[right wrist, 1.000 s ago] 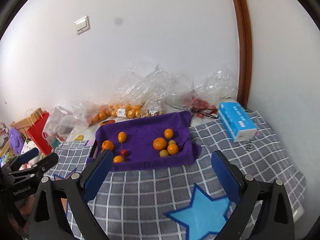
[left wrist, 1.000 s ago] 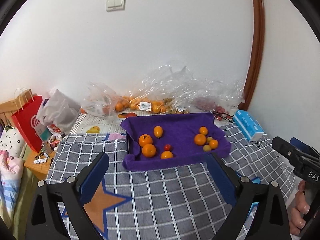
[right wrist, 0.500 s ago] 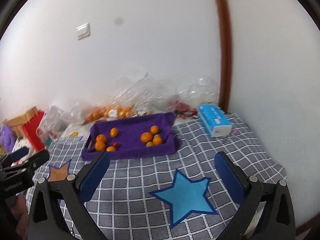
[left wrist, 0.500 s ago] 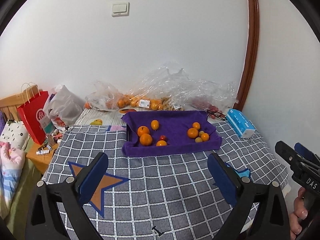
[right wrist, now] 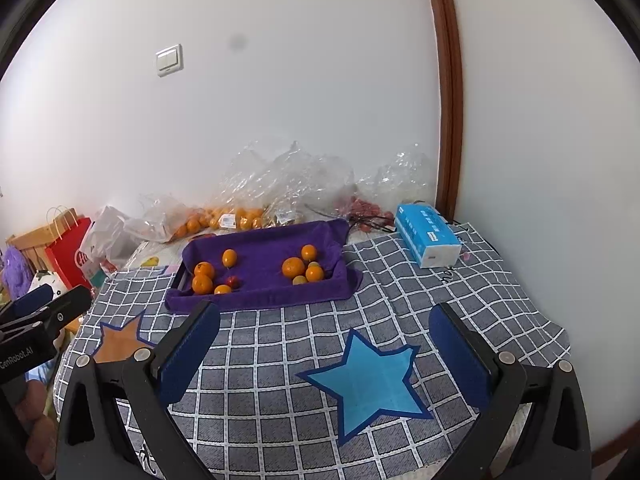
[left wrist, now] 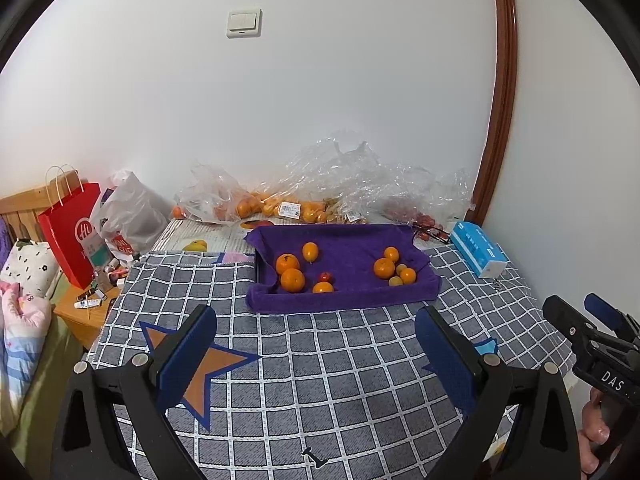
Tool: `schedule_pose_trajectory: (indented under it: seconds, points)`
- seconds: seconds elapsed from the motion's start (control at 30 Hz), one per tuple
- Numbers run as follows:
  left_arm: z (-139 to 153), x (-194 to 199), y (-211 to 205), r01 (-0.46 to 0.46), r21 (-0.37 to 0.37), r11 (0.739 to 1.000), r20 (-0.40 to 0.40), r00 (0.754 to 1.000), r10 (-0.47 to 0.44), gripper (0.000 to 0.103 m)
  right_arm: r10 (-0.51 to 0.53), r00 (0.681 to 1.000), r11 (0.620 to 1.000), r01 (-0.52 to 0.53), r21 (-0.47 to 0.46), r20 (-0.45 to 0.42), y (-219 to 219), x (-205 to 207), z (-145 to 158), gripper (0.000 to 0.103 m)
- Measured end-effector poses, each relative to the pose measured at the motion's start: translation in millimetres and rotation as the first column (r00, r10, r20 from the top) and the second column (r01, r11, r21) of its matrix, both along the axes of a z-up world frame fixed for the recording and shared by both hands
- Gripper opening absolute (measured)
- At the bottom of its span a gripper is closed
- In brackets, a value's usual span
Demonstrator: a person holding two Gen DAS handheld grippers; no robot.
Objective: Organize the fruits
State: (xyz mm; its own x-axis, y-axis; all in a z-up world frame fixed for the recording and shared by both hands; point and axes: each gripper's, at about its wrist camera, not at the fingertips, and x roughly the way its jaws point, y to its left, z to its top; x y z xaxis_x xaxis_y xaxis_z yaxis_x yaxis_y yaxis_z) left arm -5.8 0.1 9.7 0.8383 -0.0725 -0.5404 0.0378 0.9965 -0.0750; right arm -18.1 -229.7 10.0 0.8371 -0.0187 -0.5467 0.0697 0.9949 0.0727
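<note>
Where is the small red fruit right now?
The red fruit lies in the left cluster on the purple towel, between the big orange and a smaller orange at the front; the right wrist view shows it too.

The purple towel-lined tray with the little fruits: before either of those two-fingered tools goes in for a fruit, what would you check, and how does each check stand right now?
1. Left gripper open and holding nothing: ok.
2. Right gripper open and holding nothing: ok.
3. Purple towel-lined tray in plain view of both cameras: ok.
4. Fruits already sorted by kind: not ok; the small red fruit sits among the orange mandarins.
5. Grippers within reach of the tray: not ok; both hang well short, over the grey checked cloth.
6. Fruit firmness: cannot tell.
</note>
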Motion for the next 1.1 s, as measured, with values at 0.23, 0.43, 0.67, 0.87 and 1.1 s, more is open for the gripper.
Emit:
schedule_pose_trajectory:
  seconds: [0.23, 0.43, 0.67, 0.87, 1.1]
  points:
    - [0, -1, 0, -0.003, 0.001, 1.000, -0.001, 1.000, 0.003, 0.100, 0.010, 1.000, 1.000, -0.010, -0.022, -0.006, 6, 0, -2, 0.103]
    - [0, -1, 1, -0.003, 0.000, 1.000, 0.000, 1.000, 0.003, 0.100, 0.019, 1.000, 0.999, -0.020, -0.028, -0.009, 8, 0, -2, 0.103]
    - [0, -1, 3, -0.002, 0.003, 1.000, -0.004, 1.000, 0.002, 0.100, 0.021, 1.000, 1.000, -0.021, -0.024, -0.009, 9, -1, -2, 0.103]
    - [1, -2, 2, -0.004, 0.004, 1.000, 0.001, 1.000, 0.004, 0.100, 0.030, 1.000, 0.999, -0.030, -0.031, -0.008, 12, -1, 0, 0.103]
    - [2, -1, 2, -0.004, 0.003, 1.000, -0.001, 1.000, 0.004, 0.100, 0.029, 1.000, 0.999, -0.029, -0.027, -0.005, 11, -1, 1, 0.103]
